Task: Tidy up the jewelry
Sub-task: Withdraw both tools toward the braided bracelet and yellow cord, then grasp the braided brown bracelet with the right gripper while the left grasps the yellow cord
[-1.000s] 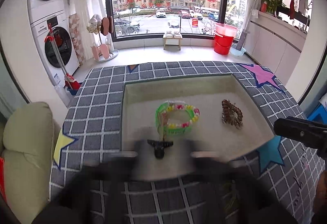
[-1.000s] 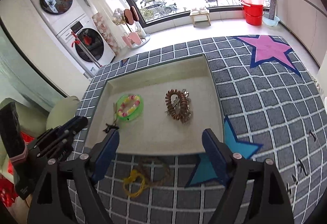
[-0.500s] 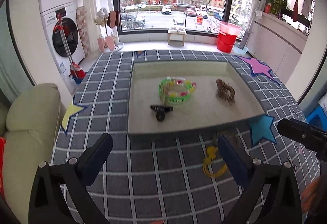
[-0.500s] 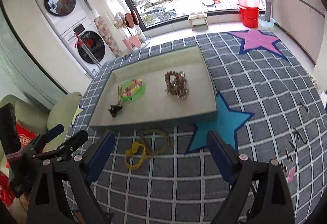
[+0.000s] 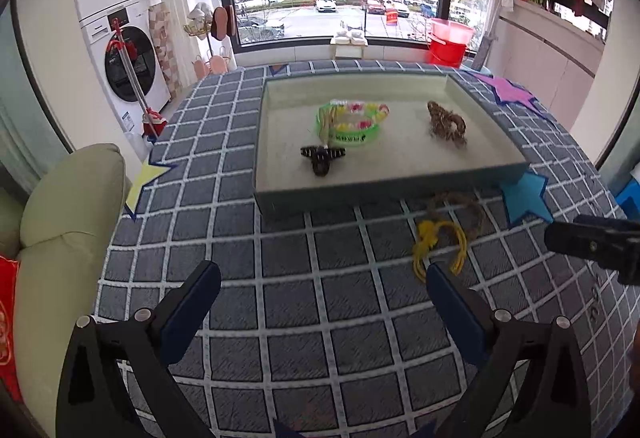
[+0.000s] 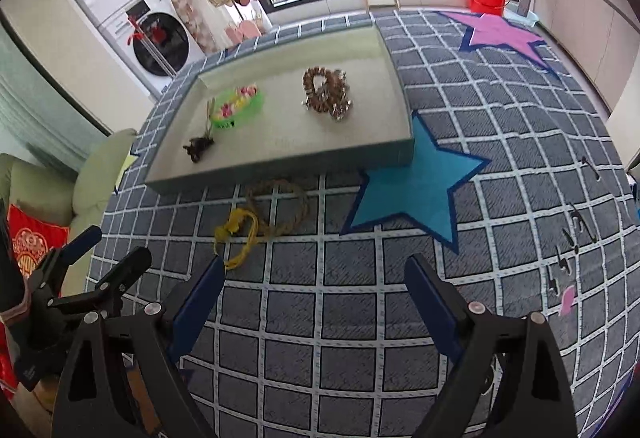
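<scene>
A shallow grey-green tray (image 5: 384, 187) (image 6: 280, 168) lies on the checked cloth. In it are a green and beaded bracelet (image 5: 352, 122) (image 6: 238, 106), a black hair clip (image 5: 321, 158) (image 6: 199, 149) and a brown bead bracelet (image 5: 445, 123) (image 6: 326, 92). A brown cord with a yellow tassel (image 5: 440, 242) (image 6: 256, 222) lies on the cloth just in front of the tray. My left gripper (image 5: 322, 286) is open and empty, above the cloth near the cord. My right gripper (image 6: 316, 278) is open and empty, just short of the cord.
The checked cloth bears a blue star (image 6: 416, 186), a purple star (image 6: 500, 34) and a yellow star (image 5: 142, 182). A pale green sofa (image 5: 60, 222) stands at the left. A washer stack (image 5: 128, 66) and a red bucket (image 5: 448, 46) are beyond the table.
Both grippers have drawn back from the tray toward me. The hair clip, earlier at my left gripper's fingers, now lies free in the tray.
</scene>
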`<state>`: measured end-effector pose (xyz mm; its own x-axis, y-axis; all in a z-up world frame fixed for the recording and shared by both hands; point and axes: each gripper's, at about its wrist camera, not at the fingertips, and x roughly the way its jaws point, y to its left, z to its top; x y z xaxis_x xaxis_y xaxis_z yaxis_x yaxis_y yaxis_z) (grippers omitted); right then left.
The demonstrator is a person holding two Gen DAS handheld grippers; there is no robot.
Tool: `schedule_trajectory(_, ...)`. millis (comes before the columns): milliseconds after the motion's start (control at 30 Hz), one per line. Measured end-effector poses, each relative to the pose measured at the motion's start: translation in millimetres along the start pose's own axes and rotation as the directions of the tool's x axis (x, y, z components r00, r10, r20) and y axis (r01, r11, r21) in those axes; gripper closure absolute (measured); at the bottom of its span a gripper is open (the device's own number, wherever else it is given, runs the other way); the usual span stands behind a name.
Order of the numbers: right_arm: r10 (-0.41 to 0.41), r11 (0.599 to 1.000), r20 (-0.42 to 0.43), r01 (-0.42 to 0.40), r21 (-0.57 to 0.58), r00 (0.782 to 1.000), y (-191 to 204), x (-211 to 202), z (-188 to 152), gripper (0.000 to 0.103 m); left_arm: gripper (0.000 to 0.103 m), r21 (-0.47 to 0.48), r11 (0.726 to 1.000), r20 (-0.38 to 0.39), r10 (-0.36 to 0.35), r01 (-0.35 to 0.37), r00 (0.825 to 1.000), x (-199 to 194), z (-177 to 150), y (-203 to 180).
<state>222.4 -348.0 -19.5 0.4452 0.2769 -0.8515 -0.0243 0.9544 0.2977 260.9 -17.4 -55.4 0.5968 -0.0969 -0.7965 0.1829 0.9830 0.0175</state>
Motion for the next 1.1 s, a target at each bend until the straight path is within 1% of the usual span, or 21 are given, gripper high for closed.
schedule_trajectory(33, -0.001, 1.000, -0.007, 0.001, -0.001, 1.000, 0.2, 2.5, -0.4, 0.010, 0.000, 0.006, 1.000, -0.005, -0.006, 0.006, 1.000, 4.2, -0.9, -0.3)
schedule_trajectory(167, -0.004, 1.000, -0.033, 0.004, -0.011, 0.999, 4.0, 14.8, 1.8, 0.010, 0.000, 0.054, 0.997, -0.025, -0.054, 0.055, 0.998, -3.1, -10.6, -9.8)
schedule_trajectory(267, -0.026, 0.999, -0.041, 0.024, -0.040, 0.999, 9.1, 25.2, 4.4, 0.010, 0.000, 0.076, 0.995, -0.038, -0.070, 0.072, 0.997, -7.9, -17.0, -17.7)
schedule_trajectory(300, -0.039, 0.998, -0.040, 0.037, -0.046, 0.998, 10.1, 28.3, 5.7, 0.010, 0.000, 0.077, 0.994, -0.044, -0.071, 0.075, 0.996, -13.7, -18.8, -23.7)
schedule_trajectory(500, -0.074, 0.996, -0.033, 0.073, -0.042, 0.997, 4.4, 40.2, 18.9, 0.011, 0.000, 0.037, 0.996, -0.085, -0.077, 0.080, 0.993, 1.7, -15.8, -21.7)
schedule_trajectory(533, -0.074, 0.996, -0.032, 0.073, -0.044, 0.997, 3.2, 42.4, 21.6, 0.014, 0.000, 0.034, 0.996, -0.090, -0.077, 0.080, 0.993, 4.3, -15.5, -21.0)
schedule_trajectory(567, -0.075, 0.996, -0.034, 0.073, -0.049, 0.997, 2.6, 45.0, 24.1, 0.021, 0.000, 0.033, 0.996, -0.095, -0.075, 0.078, 0.993, 7.1, -14.3, -21.0)
schedule_trajectory(667, -0.089, 0.994, -0.053, 0.085, -0.074, 0.995, 5.3, 56.1, 30.4, 0.032, 0.000, 0.037, 0.996, -0.103, -0.074, 0.078, 0.992, 12.3, -12.1, -21.2)
schedule_trajectory(767, -0.099, 0.989, -0.062, 0.091, -0.118, 0.993, 11.8, 65.2, 33.0, 0.040, 0.000, 0.041, 0.996, -0.102, -0.078, 0.082, 0.992, 14.8, -9.3, -22.0)
schedule_trajectory(800, -0.106, 0.986, -0.065, 0.096, -0.138, 0.992, 15.1, 68.0, 32.7, 0.041, 0.000, 0.042, 0.995, -0.101, -0.080, 0.085, 0.992, 15.9, -8.3, -22.4)
schedule_trajectory(833, -0.118, 0.982, -0.065, 0.106, -0.158, 0.991, 18.0, 70.2, 32.4, 0.041, 0.000, 0.044, 0.995, -0.102, -0.083, 0.088, 0.991, 17.1, -7.2, -23.0)
schedule_trajectory(900, -0.155, 0.968, -0.050, 0.141, -0.209, 0.987, 24.5, 72.3, 31.2, 0.046, 0.000, 0.052, 0.994, -0.104, -0.086, 0.092, 0.991, 20.6, -4.9, -25.6)
schedule_trajectory(967, -0.193, 0.952, -0.039, 0.177, -0.249, 0.980, 28.9, 72.9, 29.5, 0.062, 0.000, 0.066, 0.993, -0.107, -0.086, 0.094, 0.991, 24.7, -2.9, -28.6)
schedule_trajectory(1000, -0.194, 0.946, -0.032, 0.178, -0.269, 0.981, 31.3, 72.3, 28.6, 0.067, 0.000, 0.071, 0.993, -0.109, -0.088, 0.096, 0.990, 26.6, -2.0, -30.4)
schedule_trajectory(1067, -0.186, 0.943, -0.033, 0.169, -0.287, 0.982, 32.7, 70.9, 28.9, 0.082, 0.000, 0.085, 0.991, -0.113, -0.093, 0.102, 0.989, 30.2, 0.2, -35.0)
schedule_trajectory(1100, -0.186, 0.942, -0.031, 0.169, -0.292, 0.982, 31.5, 69.7, 27.2, 0.086, 0.000, 0.093, 0.990, -0.113, -0.094, 0.105, 0.989, 31.6, 1.2, -37.4)
